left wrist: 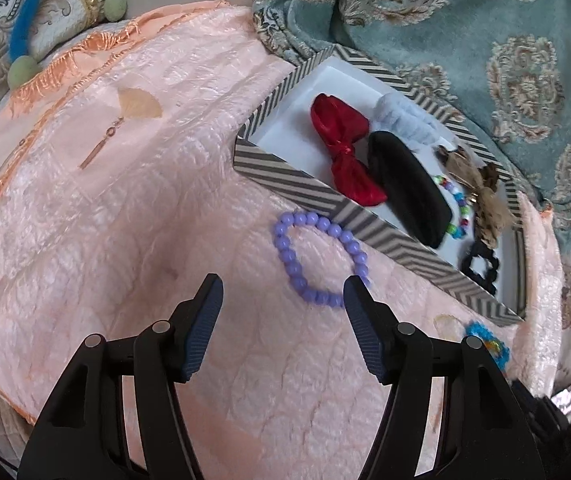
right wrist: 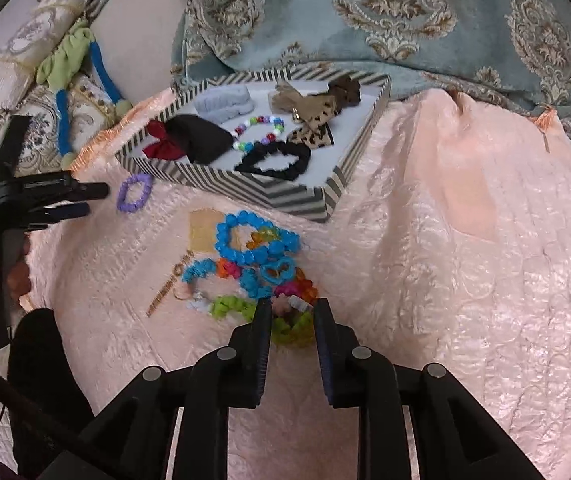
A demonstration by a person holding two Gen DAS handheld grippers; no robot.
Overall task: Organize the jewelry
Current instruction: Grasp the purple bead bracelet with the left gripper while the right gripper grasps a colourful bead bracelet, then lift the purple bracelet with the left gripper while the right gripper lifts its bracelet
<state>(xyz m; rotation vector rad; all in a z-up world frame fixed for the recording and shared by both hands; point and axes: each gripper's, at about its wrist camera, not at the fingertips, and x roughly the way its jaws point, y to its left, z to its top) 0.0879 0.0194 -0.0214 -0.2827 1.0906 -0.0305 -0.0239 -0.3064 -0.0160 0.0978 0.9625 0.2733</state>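
Observation:
A purple bead bracelet (left wrist: 317, 258) lies on the peach quilt just in front of my open, empty left gripper (left wrist: 283, 292); it also shows in the right wrist view (right wrist: 135, 193). A chevron-striped box (left wrist: 293, 182) holds a red bow (left wrist: 345, 152), black pouch (left wrist: 409, 188), light blue scrunchie (left wrist: 405, 118), colourful bead bracelet (left wrist: 459, 208), leopard bow (left wrist: 481, 200) and black scrunchie (left wrist: 479, 266). My right gripper (right wrist: 292, 306) is part-closed around a green beaded piece (right wrist: 291, 326) in a pile of colourful bracelets (right wrist: 253, 256); contact is unclear.
A teal patterned blanket (right wrist: 405, 20) lies behind the box (right wrist: 245, 190). Cushions with a blue-green tie (right wrist: 69, 80) sit at the far left. A gold earring (right wrist: 165, 288) lies beside the pile. The left gripper (right wrist: 81, 200) shows in the right wrist view.

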